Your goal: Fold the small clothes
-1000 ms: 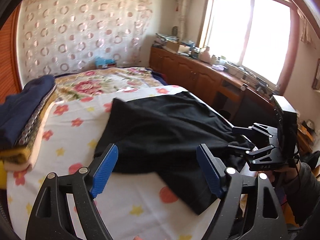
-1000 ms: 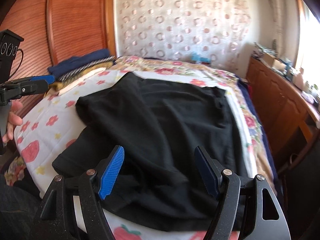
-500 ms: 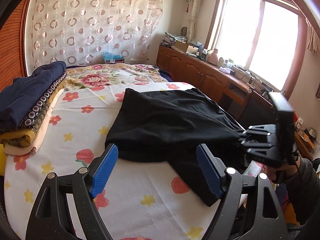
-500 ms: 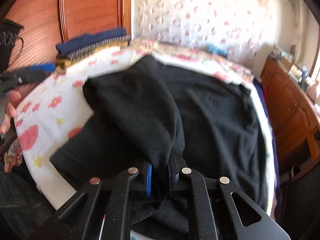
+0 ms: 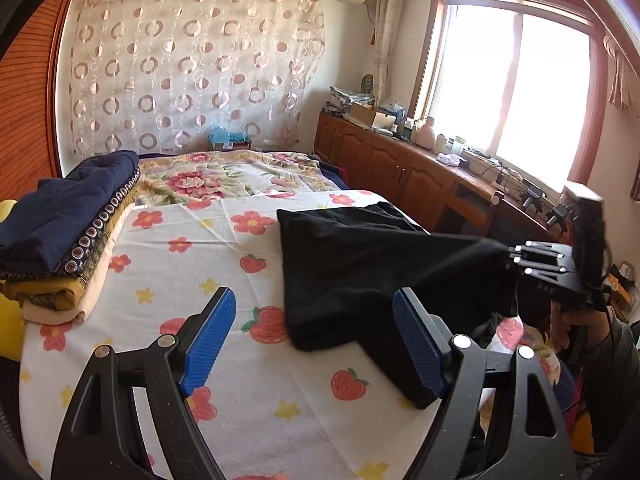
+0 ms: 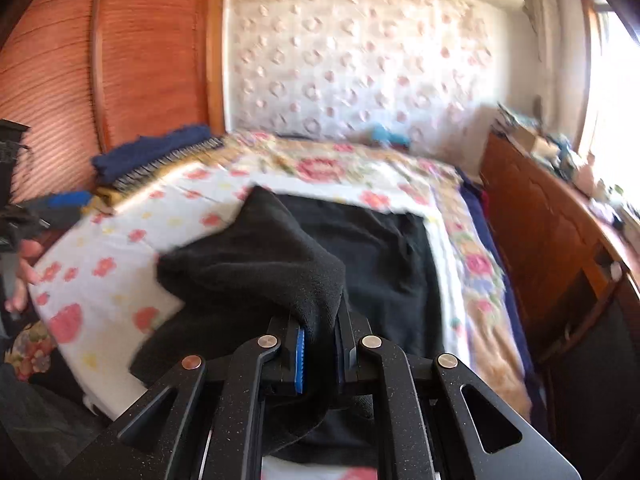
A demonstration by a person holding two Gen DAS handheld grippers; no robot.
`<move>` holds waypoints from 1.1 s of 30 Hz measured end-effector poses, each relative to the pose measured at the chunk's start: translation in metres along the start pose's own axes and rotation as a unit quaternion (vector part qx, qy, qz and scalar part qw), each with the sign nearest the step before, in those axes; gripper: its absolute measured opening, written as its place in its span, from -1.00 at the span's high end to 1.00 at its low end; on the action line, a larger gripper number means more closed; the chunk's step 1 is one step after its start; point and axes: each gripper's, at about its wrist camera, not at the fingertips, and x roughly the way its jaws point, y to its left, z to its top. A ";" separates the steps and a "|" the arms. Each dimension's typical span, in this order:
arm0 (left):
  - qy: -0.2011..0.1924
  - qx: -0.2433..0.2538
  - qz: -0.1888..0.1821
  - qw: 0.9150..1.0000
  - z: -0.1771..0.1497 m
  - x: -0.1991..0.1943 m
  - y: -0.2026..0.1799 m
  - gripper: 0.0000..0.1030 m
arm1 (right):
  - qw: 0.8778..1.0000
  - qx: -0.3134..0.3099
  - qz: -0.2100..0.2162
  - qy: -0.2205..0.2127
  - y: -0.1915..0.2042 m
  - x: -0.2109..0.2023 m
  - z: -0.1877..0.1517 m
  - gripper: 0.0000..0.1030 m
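On the bed (image 5: 248,360), your right gripper (image 6: 318,350) is clamped on the black garment (image 5: 360,264), lifting its edge to begin a fold, while your left gripper (image 5: 310,344) hovers wide open and empty; next, carry that edge across.

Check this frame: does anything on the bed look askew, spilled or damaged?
Nothing damaged or spilled. The black garment lies lopsided, one edge lifted by the shut right tool, its near end hanging off the bed. The left tool is open.
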 end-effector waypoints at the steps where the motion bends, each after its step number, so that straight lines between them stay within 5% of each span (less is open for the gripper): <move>1: 0.000 0.001 0.001 1.000 0.000 0.001 0.000 -0.58 | 1.000 0.003 0.001 0.017 -0.005 0.005 -0.005 0.79; 8: 0.004 0.006 0.008 1.000 0.000 0.005 -0.001 -0.58 | 0.998 0.010 -0.015 0.054 -0.011 0.017 -0.030 0.64; 14: 0.001 0.006 0.013 1.000 -0.001 0.005 0.000 -0.58 | 0.999 0.007 -0.020 0.027 -0.006 -0.006 -0.012 0.25; 20: -0.006 0.005 0.020 1.000 -0.003 0.000 0.002 -0.58 | 1.000 -0.006 -0.010 -0.011 0.009 -0.016 0.002 0.11; 33: -0.023 -0.016 0.049 0.998 -0.004 -0.019 0.026 -0.58 | 0.989 -0.094 0.104 0.056 0.109 0.069 0.022 0.08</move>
